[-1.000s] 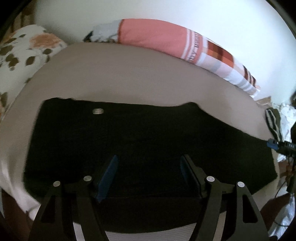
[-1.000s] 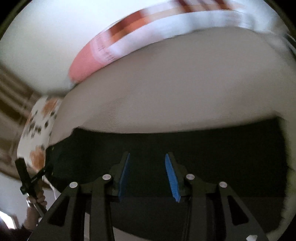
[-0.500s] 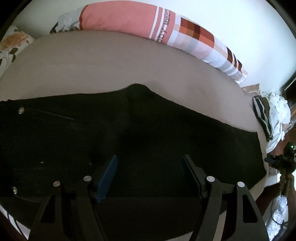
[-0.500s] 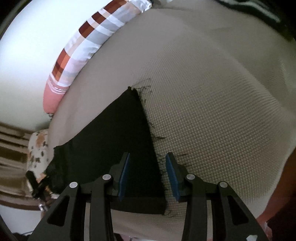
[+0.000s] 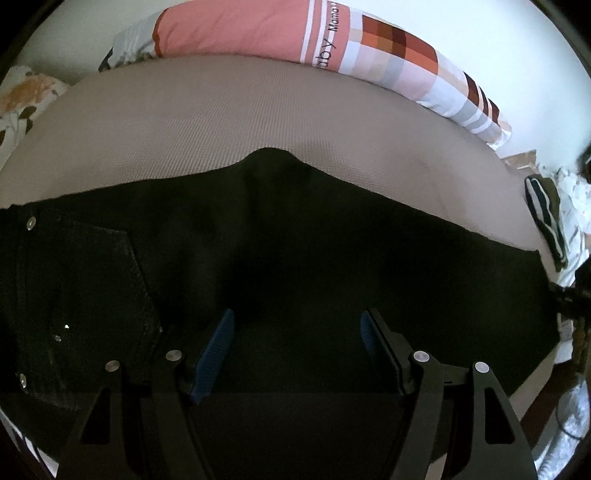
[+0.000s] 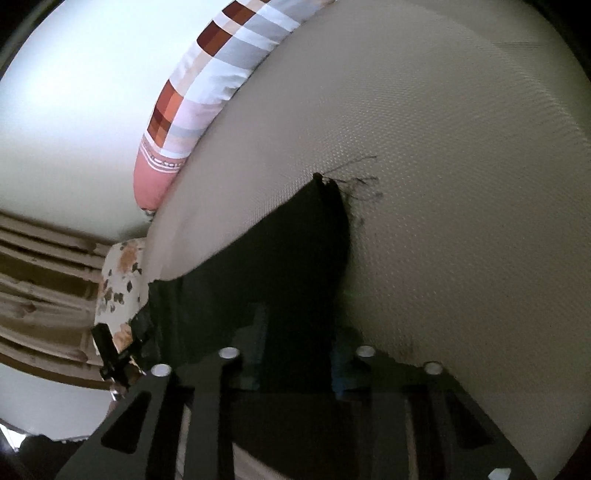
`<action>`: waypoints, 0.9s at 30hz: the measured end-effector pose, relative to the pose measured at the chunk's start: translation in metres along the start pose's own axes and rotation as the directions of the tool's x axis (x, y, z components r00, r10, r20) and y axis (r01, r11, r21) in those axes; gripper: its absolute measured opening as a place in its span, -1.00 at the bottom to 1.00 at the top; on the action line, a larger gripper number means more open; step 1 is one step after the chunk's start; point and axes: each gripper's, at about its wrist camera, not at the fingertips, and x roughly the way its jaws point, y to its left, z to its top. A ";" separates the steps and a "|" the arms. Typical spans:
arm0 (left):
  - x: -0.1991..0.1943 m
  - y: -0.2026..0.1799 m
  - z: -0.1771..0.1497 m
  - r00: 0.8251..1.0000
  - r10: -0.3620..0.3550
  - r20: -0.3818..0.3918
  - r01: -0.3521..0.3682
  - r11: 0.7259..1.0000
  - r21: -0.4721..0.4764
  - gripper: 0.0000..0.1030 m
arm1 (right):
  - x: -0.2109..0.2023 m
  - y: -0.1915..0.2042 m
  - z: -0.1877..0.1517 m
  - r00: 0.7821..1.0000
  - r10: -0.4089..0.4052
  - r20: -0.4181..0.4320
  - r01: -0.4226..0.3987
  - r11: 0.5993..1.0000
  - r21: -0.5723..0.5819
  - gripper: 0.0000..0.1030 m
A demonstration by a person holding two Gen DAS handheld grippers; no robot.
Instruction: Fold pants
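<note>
Tongs (image 5: 297, 345) over black pants (image 5: 295, 258) on beige mattress (image 5: 221, 118).

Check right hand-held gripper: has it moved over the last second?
Yes. The right hand-held gripper swept along the black pants to their frayed hem, nearer the mattress, and its jaws are closing with hem fabric between them.

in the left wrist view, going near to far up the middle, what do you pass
left gripper with its blue pads apart → black pants lying flat → bare beige mattress → long pink and checked pillow → white wall
</note>
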 end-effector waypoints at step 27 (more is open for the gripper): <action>-0.080 0.064 -0.011 0.980 -0.038 0.194 0.042 0.999 -0.013 0.47 | 0.115 0.265 -0.048 0.999 0.034 -0.039 -0.039 0.992 -0.119 -0.86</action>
